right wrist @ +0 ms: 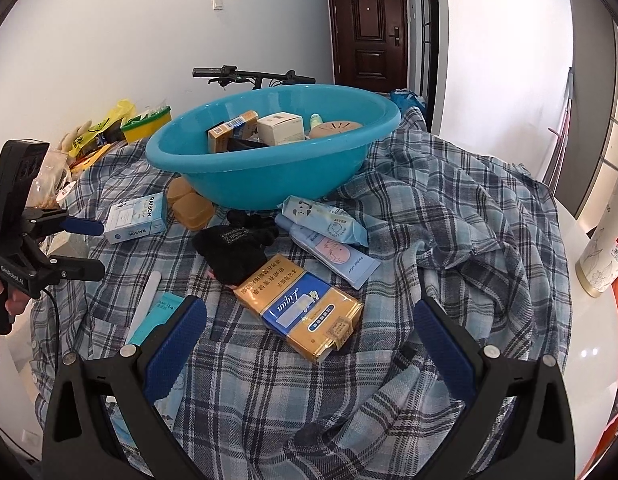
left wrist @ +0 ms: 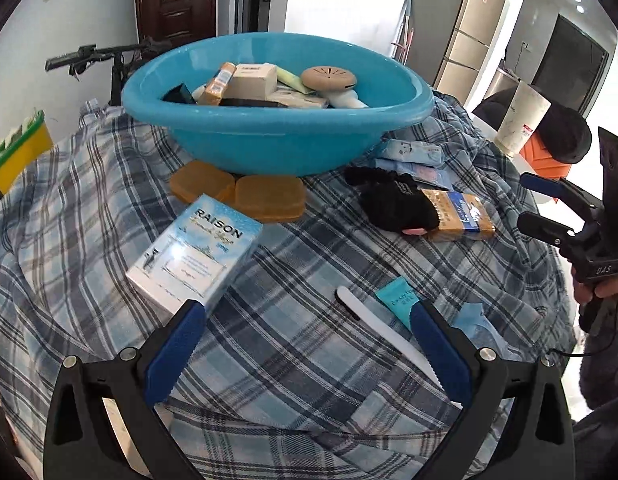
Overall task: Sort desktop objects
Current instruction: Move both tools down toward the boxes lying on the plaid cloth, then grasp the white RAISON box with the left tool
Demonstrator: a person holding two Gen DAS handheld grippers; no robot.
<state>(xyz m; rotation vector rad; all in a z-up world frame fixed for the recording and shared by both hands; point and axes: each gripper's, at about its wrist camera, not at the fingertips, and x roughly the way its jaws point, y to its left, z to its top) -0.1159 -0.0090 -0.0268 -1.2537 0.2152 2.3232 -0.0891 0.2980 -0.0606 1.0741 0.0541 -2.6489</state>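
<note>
- Desktop objects lie loose on the plaid cloth over the worktop, all nearer than the blue basin, which sits at 12 o'clock in both views and already holds a pile of small boxes and tubes.
- The left gripper hangs low with its fingers spread wide and nothing between them; the RAISON box sits at 11 o'clock, just past the left fingertip.
- The white nail file and a teal sachet lie at 1 o'clock, just beside the right fingertip.
- The right gripper is equally wide and empty, with the Liqun carton straight ahead at 12 o'clock.
- The step in hand looks like choosing a pick. For the carton, I would close across its short width, keeping the fingers level so it does not twist on the soft cloth.
- The box stands tilted, so the left fingers should square to its long faces first.
- Lift high enough to clear the basin rim before release.
- Folds in the cloth could catch a fingertip, so come down from above.
- Counted outside the basin, near to far: one nail file, one teal sachet, one carton, one RAISON box, one black glove, two pale blue tubes lying together, and two amber soap cases tucked against the basin's base.
- The basin's contents overlap too much to count.
</note>
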